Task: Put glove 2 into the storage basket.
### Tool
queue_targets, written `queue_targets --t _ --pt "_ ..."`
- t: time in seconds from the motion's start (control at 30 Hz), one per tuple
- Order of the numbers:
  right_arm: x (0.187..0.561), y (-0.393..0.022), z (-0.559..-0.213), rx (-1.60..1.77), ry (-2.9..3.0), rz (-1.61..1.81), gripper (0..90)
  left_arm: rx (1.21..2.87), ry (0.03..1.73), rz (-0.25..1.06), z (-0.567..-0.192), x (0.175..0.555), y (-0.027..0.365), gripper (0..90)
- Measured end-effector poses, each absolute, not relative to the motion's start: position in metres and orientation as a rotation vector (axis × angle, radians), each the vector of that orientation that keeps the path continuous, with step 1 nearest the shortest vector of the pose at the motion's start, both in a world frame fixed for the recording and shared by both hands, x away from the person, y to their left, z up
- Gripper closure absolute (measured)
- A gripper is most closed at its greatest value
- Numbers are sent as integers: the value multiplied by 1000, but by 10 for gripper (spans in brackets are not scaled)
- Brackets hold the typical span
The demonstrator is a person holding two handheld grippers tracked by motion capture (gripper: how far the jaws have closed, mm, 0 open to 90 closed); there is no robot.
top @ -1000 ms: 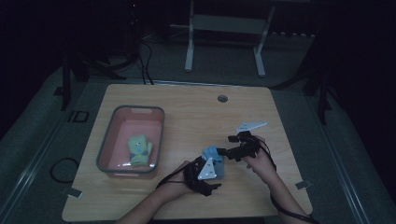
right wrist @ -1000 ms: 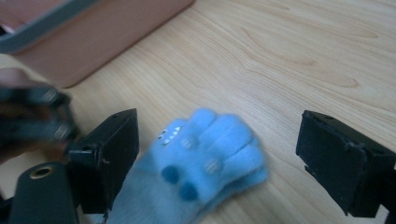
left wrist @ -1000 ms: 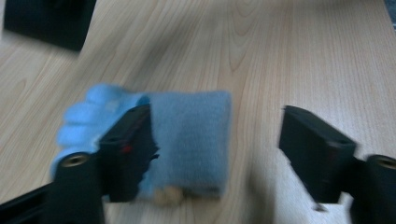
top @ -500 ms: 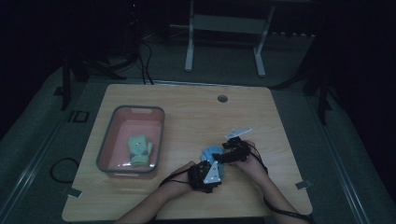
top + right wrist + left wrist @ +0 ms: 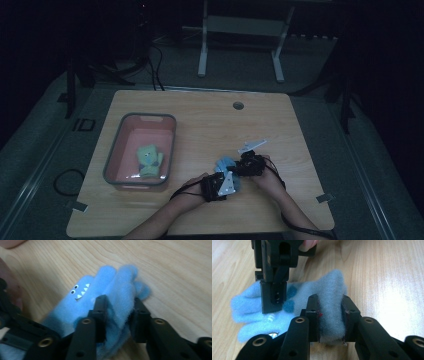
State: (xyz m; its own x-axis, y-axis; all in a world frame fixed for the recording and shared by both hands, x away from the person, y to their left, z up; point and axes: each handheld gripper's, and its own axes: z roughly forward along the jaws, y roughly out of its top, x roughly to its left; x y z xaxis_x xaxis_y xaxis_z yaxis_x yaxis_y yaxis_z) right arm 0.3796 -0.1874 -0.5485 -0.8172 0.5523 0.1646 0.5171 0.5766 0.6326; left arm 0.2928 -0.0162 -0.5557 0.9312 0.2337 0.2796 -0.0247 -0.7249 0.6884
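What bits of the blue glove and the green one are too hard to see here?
- Blue glove: in the left gripper view, its left part sits behind the right gripper.
- Blue glove, high view: mostly under both grippers.
- Green glove in the bin: too small and dim for any pattern.
- Left gripper: hides the pinched fold.

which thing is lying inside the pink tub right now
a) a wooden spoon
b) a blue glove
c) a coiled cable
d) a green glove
d, since the high view shows a green glove lying in the pink tub, while the blue glove is out on the table, pinched by both the left claw and the right claw.
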Motion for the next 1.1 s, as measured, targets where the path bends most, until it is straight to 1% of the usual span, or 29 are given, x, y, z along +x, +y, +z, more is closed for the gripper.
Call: queue_targets --t 0.2,0.27,0.37,0.83,1.1 --pt "384 -189 -546 1021 2765 1108 785 2346 162 398 -550 297 -13 758" --pt "383 -189 -543 1015 2757 1116 793 2334 172 367 -547 299 -9 758" --pt "382 -187 -538 1015 2744 1117 803 2332 167 370 -542 300 -5 759" --pt "383 -177 -508 1009 2699 1239 816 2349 140 462 -504 298 11 760" --pt "386 -164 -483 970 2673 1284 817 2358 141 510 -482 297 24 759"
